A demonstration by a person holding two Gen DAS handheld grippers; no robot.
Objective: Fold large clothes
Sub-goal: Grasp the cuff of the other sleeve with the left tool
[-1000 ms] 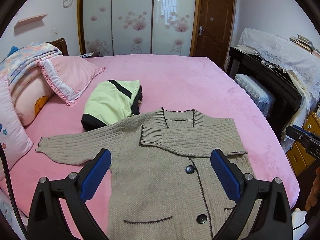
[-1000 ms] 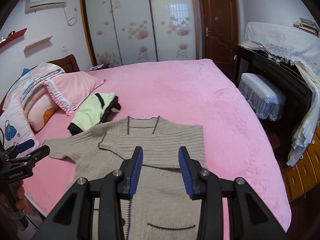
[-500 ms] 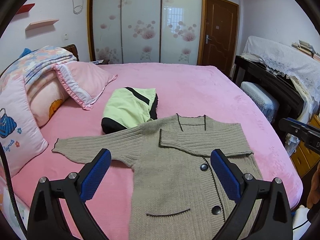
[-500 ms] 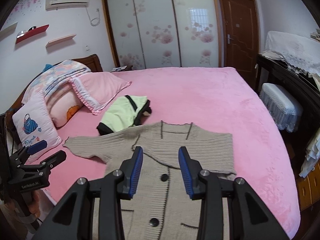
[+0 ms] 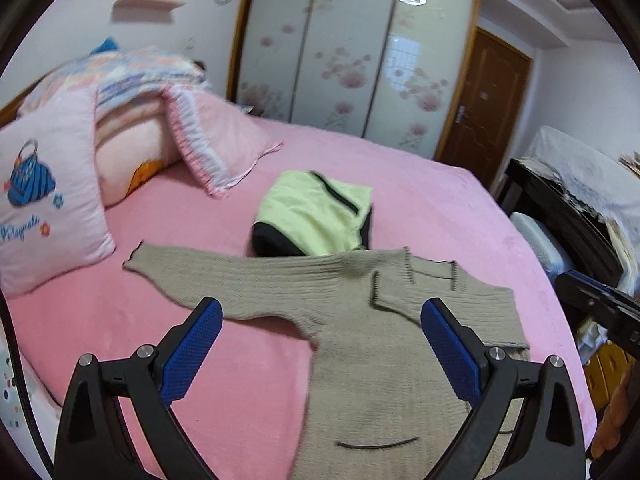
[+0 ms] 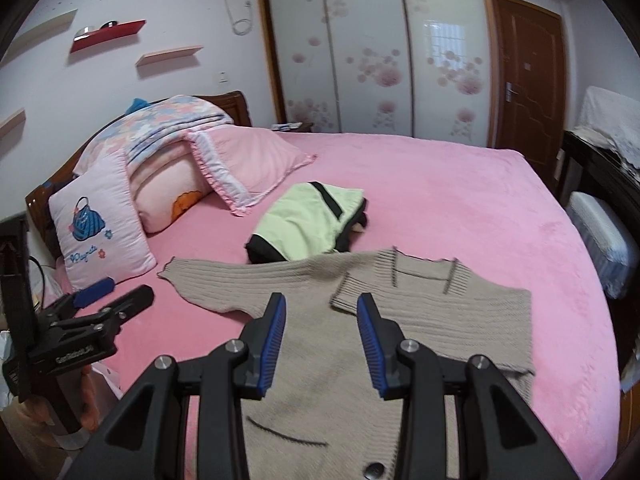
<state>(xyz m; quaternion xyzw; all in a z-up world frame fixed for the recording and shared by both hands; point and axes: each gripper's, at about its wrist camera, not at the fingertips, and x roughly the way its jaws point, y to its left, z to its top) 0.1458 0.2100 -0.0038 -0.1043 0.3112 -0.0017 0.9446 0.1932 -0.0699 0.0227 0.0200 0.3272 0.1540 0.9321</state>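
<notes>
Pink bed (image 6: 460,200) fills both views, with flowered wardrobe doors (image 6: 372,48) behind it. Left gripper (image 5: 320,344) has its jaws released and spread wide, nothing between them; beyond the blue pads (image 5: 192,356) lies the beige cardigan (image 5: 360,344), flat on the bed, its outstretched sleeve (image 5: 224,276) running left from the body. Right gripper (image 6: 320,336) has its jaws partly apart and empty, hovering over the cardigan's chest, just near of the sleeve folded across it. A folded green and black garment (image 6: 308,224) touches the cardigan's shoulder on the far side. Pillows (image 6: 248,160) are stacked further left of the cardigan. Left of the cardigan in the right wrist view, the other gripper hangs at the bed's edge.
</notes>
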